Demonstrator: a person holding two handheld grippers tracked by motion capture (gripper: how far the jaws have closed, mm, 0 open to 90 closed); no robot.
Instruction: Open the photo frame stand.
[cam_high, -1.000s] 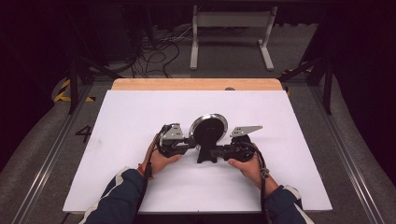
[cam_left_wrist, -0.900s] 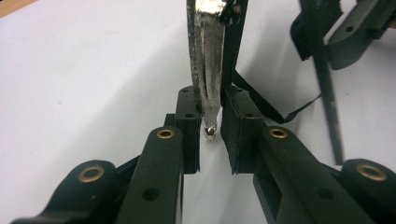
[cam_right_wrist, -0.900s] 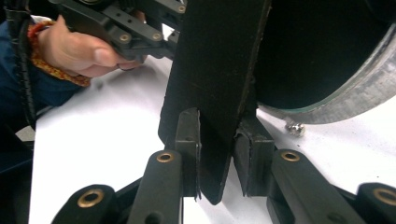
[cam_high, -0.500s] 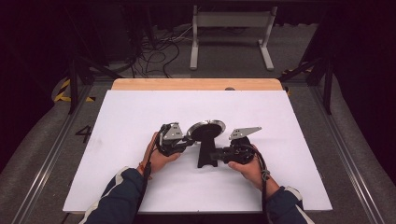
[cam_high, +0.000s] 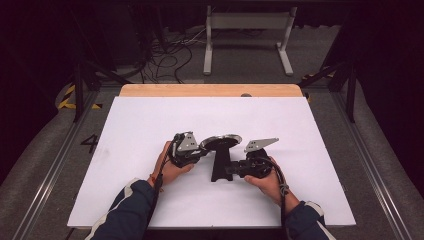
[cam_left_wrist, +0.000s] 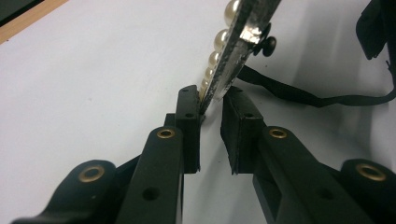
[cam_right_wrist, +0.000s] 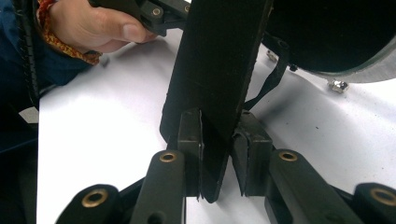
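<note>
The left tool (cam_high: 202, 148) is gripping the rim of the mirror (cam_high: 220, 142), and in the left gripper view its two pads are standing close on the thin, pearl-edged rim (cam_left_wrist: 223, 70), clamped on it. The mirror is sitting in the middle of the white worktop (cam_high: 125, 125), between the two hands, and its disc is lying almost flat, tilted, with the face pointing up and a little away from the person. From the disc a flat black stand (cam_high: 219, 164) is running toward the person; this is the long axis. The right tool (cam_high: 229, 172) is coming from the right and is clamped on the lower end of this stand (cam_right_wrist: 217, 70). Both tools are equally near, so the disc could probably be tilted against the stand.
</note>
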